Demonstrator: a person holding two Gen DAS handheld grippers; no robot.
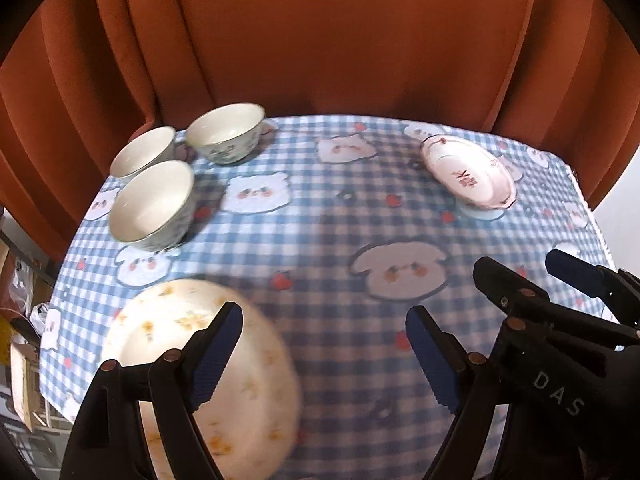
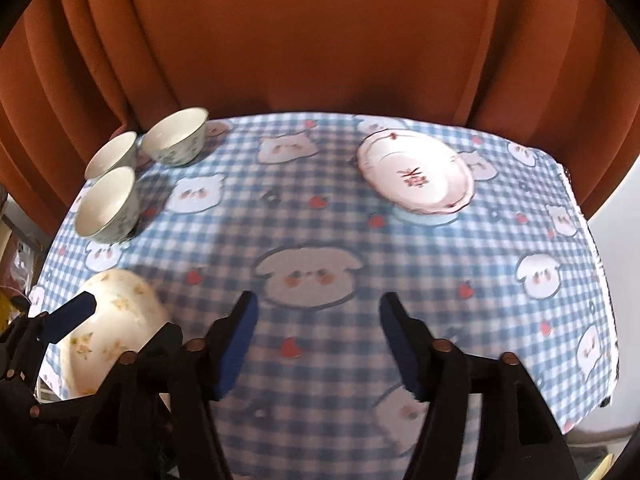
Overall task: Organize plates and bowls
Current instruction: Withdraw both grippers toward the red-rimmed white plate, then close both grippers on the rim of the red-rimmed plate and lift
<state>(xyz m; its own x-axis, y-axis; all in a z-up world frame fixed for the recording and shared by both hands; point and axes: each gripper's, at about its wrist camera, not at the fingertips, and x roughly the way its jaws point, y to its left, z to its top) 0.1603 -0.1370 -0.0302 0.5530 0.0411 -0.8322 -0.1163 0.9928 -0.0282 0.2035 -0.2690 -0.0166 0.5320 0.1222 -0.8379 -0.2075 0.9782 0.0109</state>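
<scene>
Three bowls (image 1: pixel 188 168) sit clustered at about 10 o'clock on the table, close together, not nested. Yellow-flowered plate (image 1: pixel 208 360) lies at 7 o'clock near the front edge. Pink-rimmed plate (image 2: pixel 416 176) at 1 o'clock, well apart from the other plate, apparently resting on a pale blue dish, mostly hidden.

Left gripper (image 1: pixel 324 348): jaws wide apart, holding nothing; its left finger overlaps the flowered plate in view, contact cannot be judged. Right gripper (image 2: pixel 318 340): equally wide, empty, over bare checked tablecloth (image 2: pixel 320 240).

Judgement: bowls look grouped but unstacked; plates unpaired. Most of the sorting remains.

View differences: right wrist shows the pink plate's face and the dish beneath more plainly; left wrist shows the flowered plate nearly whole and the right gripper at 4 o'clock. Orange curtain (image 1: pixel 320 40) behind.
</scene>
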